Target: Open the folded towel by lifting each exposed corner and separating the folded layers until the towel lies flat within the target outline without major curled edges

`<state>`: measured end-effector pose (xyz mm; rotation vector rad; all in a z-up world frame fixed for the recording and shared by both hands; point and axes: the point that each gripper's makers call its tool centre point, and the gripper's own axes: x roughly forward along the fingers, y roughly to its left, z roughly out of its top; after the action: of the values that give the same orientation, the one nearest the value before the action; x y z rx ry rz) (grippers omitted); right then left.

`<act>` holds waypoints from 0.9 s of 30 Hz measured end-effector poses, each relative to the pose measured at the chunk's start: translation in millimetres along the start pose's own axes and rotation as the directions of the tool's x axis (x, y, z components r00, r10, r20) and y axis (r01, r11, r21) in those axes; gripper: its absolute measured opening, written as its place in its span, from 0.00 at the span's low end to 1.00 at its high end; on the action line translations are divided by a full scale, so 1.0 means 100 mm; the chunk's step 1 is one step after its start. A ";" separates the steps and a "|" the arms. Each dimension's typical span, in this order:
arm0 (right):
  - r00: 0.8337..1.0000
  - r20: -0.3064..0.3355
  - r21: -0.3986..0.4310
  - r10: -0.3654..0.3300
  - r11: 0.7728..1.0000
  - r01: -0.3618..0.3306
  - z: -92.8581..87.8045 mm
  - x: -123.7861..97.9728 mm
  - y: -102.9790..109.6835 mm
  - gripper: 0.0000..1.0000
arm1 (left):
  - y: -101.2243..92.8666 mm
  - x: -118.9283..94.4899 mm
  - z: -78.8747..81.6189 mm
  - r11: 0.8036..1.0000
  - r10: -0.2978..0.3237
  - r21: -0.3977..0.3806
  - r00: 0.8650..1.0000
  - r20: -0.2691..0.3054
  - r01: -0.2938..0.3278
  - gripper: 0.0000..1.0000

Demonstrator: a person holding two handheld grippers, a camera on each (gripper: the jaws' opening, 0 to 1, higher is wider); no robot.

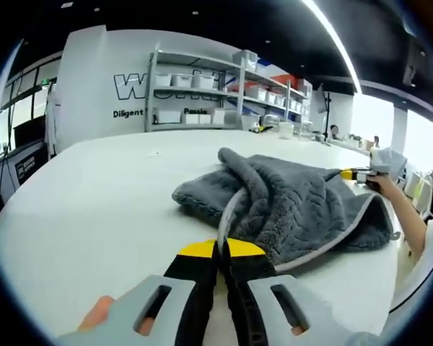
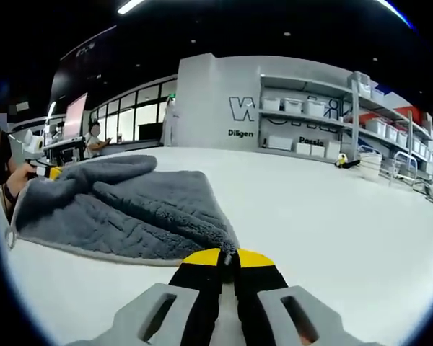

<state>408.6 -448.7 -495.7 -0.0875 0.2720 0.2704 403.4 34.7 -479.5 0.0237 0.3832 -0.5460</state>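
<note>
Towel (image 1: 296, 209) lies bunched on the tabletop (image 1: 94, 209), soft and limp.
You pinch its corners: left gripper (image 1: 222, 252) and right gripper (image 2: 229, 257) jaws pressed together on the hem.

grey towel (image 1: 296, 209) w/ lighter trim, white table (image 1: 108, 209), yellow-tipped black gripper (image 1: 221, 252)

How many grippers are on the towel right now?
2. The left gripper is shut on the grey towel at its near trimmed edge; the right gripper is shut on the corner at the opposite side.
</note>
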 end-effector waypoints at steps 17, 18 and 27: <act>0.995 -0.007 0.039 -0.099 0.994 0.099 -0.04 -0.12 -0.35 0.02 | 0.05 -0.02 -0.01 1.000 0.013 -0.008 1.000 -0.003 -0.013 0.03; 0.995 -0.007 0.040 -0.103 0.994 0.103 -0.05 -0.12 -0.36 0.02 | 0.05 -0.02 -0.01 1.000 0.014 -0.010 1.000 -0.002 -0.014 0.03; 0.990 -0.010 0.054 -0.140 0.989 0.140 -0.07 -0.17 -0.48 0.02 | 0.09 -0.05 -0.02 1.000 0.025 -0.017 1.000 -0.002 -0.025 0.03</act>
<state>404.2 -500.2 -494.8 -0.0532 0.2779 0.1230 403.3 45.1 -480.0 0.0126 0.3884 -0.5179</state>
